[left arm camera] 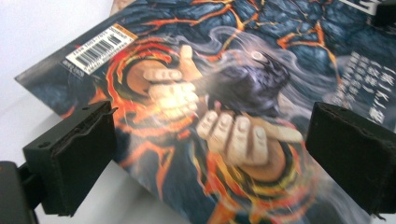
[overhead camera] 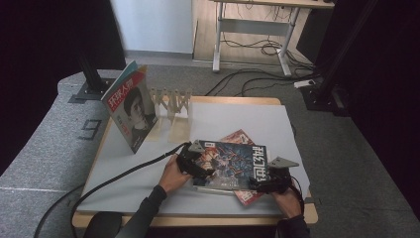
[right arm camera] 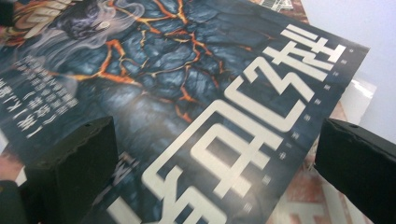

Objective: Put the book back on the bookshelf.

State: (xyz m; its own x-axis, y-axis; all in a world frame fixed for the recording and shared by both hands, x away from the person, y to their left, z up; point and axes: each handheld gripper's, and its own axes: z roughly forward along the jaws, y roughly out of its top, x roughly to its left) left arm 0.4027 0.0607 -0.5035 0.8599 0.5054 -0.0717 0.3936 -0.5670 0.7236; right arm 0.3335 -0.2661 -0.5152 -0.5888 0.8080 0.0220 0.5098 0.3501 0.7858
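A white mat (overhead camera: 247,124) is spread over the light wooden table (overhead camera: 237,100). Toward its far left, a slatted wooden rack (overhead camera: 171,103) is set up, and a magazine with a portrait on its cover (overhead camera: 130,106) is stood upright against the rack's left end. Nothing is placed between the rack and the things nearer the person.

Near the front edge, a dark blue magazine with orange lava cracks and large white characters (overhead camera: 233,163) is laid on top of a red-covered magazine (overhead camera: 242,136), whose corners are seen beyond its far and near edges.

The left gripper (overhead camera: 194,166) is held at the left end of the dark blue magazine. In the left gripper view its jaws are spread wide, one over the bare mat and the other over the cover (left arm camera: 224,93); nothing is clamped between them. Whether the pads rest on the cover cannot be made out.

The right gripper (overhead camera: 270,181) is held at the right end of the same magazine. In the right gripper view its jaws are likewise set wide apart on either side of the white characters (right arm camera: 233,121), and nothing is gripped.

The red-covered magazine is mostly hidden under the upper one. Both magazine covers are cut off by the frame edges in the gripper views.
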